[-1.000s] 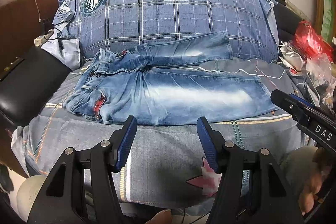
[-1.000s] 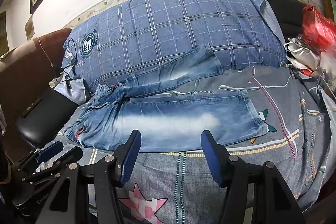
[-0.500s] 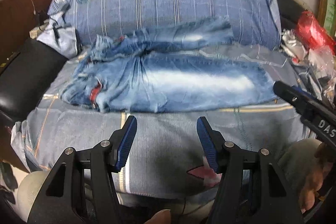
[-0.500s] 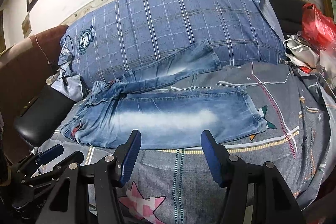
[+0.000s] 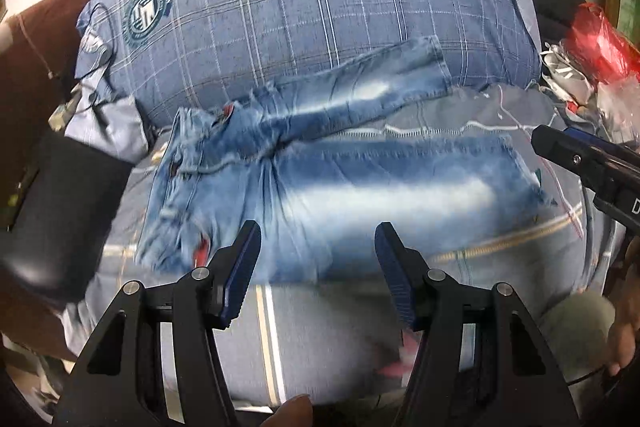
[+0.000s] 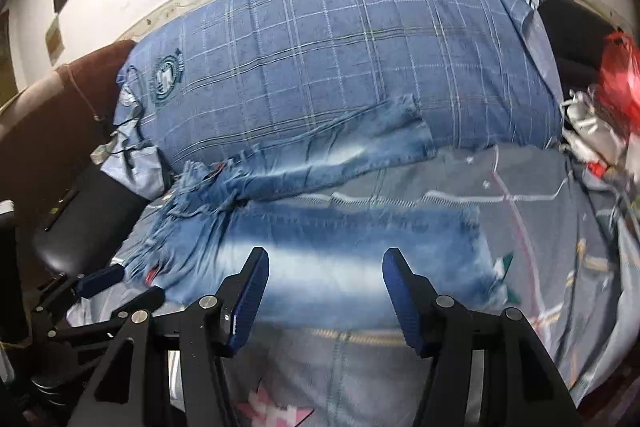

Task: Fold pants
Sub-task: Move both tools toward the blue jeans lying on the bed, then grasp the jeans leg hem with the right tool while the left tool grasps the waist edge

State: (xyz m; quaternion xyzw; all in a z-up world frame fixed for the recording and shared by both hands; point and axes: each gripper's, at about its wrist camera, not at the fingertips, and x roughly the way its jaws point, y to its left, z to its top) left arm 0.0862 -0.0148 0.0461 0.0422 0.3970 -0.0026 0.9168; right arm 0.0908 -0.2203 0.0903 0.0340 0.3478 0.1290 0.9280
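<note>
Both tongs wide open, nothing held. Jeans (image 5: 360, 195) lie spread ahead of the left gripper (image 5: 318, 247) and right gripper (image 6: 324, 273), waist off to their left, far leg (image 6: 332, 155) riding up the plaid pillow (image 6: 340, 59). Suggest: left pinches the waistband, right the far hem, then lay leg on leg, seams aligned.

Black hand-held gripper (image 5: 318, 259), 2 ribbed blue pads (image 5: 242, 269), silver screws.

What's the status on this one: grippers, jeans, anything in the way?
Left gripper and right gripper open, empty, short of the jeans. Jeans unfolded, far leg up against plaid pillow. Nothing lying on them.
</note>
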